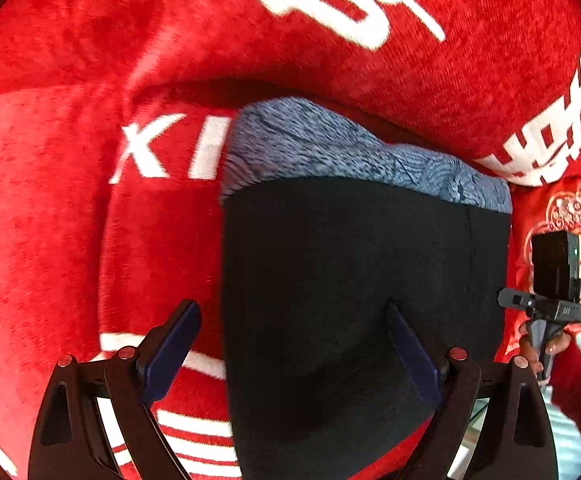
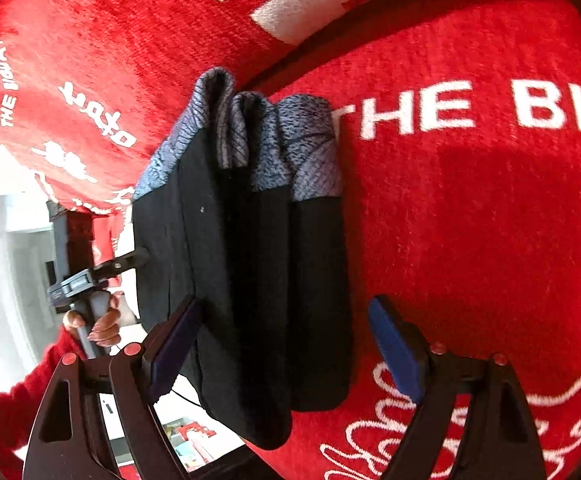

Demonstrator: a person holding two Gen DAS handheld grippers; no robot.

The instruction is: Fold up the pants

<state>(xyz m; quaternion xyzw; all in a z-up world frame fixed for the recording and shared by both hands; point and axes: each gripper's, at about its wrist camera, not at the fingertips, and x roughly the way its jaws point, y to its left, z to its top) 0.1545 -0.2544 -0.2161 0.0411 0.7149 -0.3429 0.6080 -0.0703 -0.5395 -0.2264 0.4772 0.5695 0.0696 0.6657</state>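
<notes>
The black pants [image 1: 350, 280] with a blue-grey heathered waistband [image 1: 354, 152] fill the centre of the left wrist view, lying folded on a red sofa cover [image 1: 50, 200] printed with white lettering. In the right wrist view the same pants [image 2: 250, 280] show as a stack of several folded layers running from upper centre to lower centre, the waistband edges [image 2: 258, 132] bunched at the top next to the words "THE BIG" on the red fabric [image 2: 490, 220].

The left hand-held gripper [image 1: 294, 340] has its jaws spread wide; its right blue pad [image 1: 410, 356] sits over the black cloth, and its left pad [image 1: 174, 344] over the red cover just beside the pants' edge. Neither pad visibly presses the fabric.

The right hand-held gripper [image 2: 286, 344] also stands wide apart, straddling the folded stack: the left pad [image 2: 178, 344] lies against or just over the stack's left side, the right pad [image 2: 394, 352] is clear of it over the red cover.

At the right edge of the left wrist view, a hand [image 1: 542, 348] in a red sleeve grips the other tool's handle.
</notes>
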